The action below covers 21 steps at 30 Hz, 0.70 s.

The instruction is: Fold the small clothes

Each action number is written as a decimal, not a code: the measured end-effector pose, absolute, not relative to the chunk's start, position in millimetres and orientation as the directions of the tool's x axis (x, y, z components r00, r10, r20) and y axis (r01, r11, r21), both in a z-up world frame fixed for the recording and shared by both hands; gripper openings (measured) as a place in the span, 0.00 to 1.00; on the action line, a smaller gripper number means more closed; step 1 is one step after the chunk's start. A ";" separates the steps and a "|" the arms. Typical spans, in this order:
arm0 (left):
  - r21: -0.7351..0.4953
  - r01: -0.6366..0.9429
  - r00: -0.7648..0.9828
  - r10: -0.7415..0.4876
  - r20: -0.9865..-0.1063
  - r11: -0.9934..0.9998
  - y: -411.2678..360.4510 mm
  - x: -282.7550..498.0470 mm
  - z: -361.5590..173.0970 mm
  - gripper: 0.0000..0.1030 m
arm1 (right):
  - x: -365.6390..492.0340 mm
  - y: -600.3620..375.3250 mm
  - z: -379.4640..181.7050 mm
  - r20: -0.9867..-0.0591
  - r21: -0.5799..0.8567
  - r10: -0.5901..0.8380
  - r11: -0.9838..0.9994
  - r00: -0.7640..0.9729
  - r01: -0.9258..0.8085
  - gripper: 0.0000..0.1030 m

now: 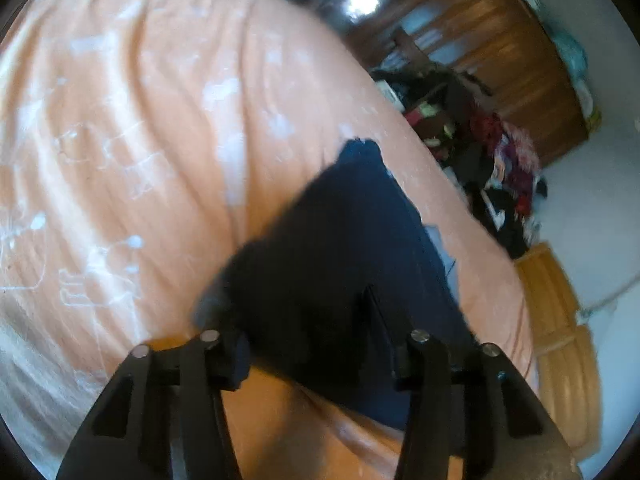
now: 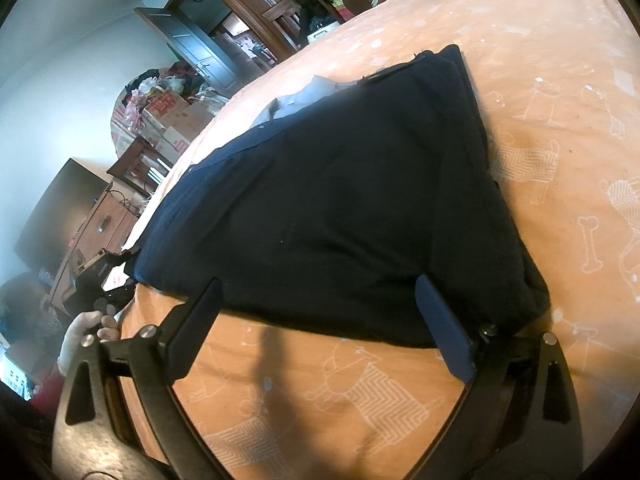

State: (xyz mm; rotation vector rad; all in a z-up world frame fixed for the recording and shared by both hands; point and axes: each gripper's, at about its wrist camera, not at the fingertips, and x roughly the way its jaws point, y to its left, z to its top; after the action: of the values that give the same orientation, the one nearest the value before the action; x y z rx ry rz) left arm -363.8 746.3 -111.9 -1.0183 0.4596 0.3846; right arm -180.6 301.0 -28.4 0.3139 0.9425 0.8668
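The right gripper (image 2: pixel 320 320) is spread wide, with nothing between its two fingers. Its finger tips sit right at the near edge of a dark navy garment (image 2: pixel 340 200), which lies folded flat on the orange bedsheet (image 2: pixel 560 100). The right finger's blue pad (image 2: pixel 444 324) lies against the cloth edge, or just over it — I cannot tell which.

The left gripper (image 1: pixel 316 344) is spread wide too. The same navy garment (image 1: pixel 344 256) fills the space in front of it and covers its finger tips, so I cannot tell if it is touching or gripping the cloth. This view is blurry, and the cloth's edges look smeared.

The sheet has white dogs and bones drawn on it. A bit of pale grey-blue cloth (image 2: pixel 304 96) peeks out from behind the garment; most of it is hidden.

At the left edge of the right view, a hand (image 2: pixel 86 334) holds a dark handle — only part of it shows. Past the bed are a heap of clothes (image 1: pixel 500 152), a brown wooden wardrobe (image 1: pixel 500 48), boxes with red print (image 2: pixel 172 116) and a dark door (image 2: pixel 192 44).
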 end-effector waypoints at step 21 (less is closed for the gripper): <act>-0.635 -0.434 0.857 0.075 -0.510 0.639 741.2 -304.5 -85.9 0.12 | -214.3 350.3 90.5 -0.631 0.424 0.721 0.630 0.286 -0.650 0.97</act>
State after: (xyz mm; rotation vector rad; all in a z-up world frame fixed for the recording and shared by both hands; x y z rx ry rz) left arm -304.5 741.2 -85.9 -0.8333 0.4684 0.3025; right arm -214.3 350.3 90.5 0.0907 0.8931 0.9180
